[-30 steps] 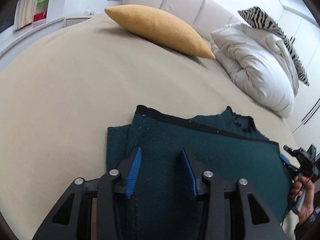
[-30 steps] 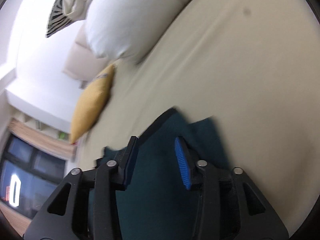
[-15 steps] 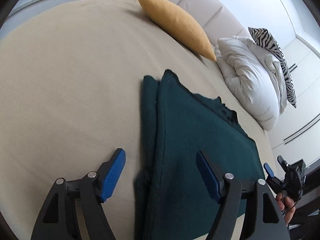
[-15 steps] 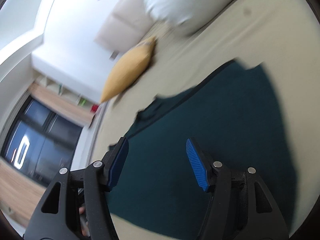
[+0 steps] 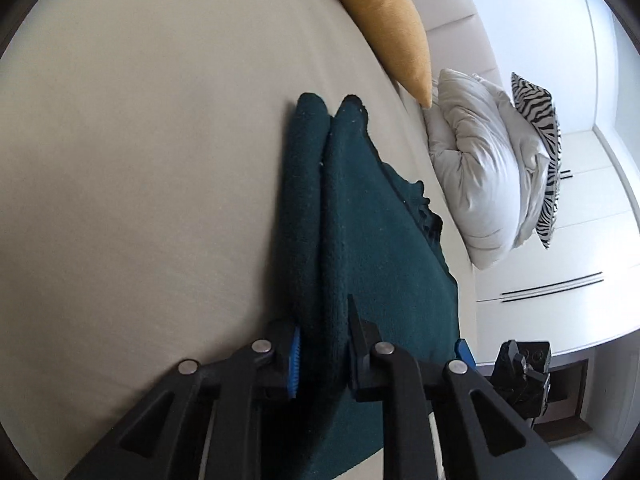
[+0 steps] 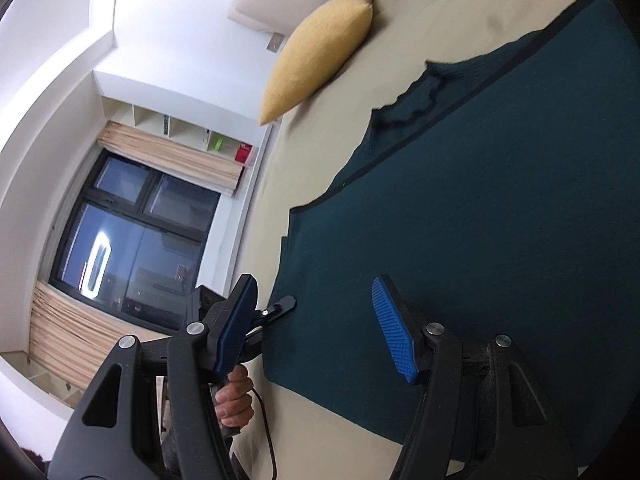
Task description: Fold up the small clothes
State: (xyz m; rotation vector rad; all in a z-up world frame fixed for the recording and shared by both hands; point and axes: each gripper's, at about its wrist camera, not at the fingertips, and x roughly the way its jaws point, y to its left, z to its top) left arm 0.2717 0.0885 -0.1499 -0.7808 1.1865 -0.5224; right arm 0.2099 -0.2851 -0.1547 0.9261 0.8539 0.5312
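Since half a second ago the left gripper (image 5: 323, 354) has been narrowed from wide onto the folded edge of the dark green garment (image 5: 360, 216), which is now pinched between its fingers on the beige bed (image 5: 140, 152), near the yellow cushion (image 5: 384, 24). In the right view, the right gripper (image 6: 320, 328) is held wide above the flat-lying garment (image 6: 500, 200).

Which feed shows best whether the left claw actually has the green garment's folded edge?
Left wrist view: the left claw is closed on the green garment, both folded layers between its fingers. Right wrist view shows the left claw's tip at the garment's edge, the grip hidden.
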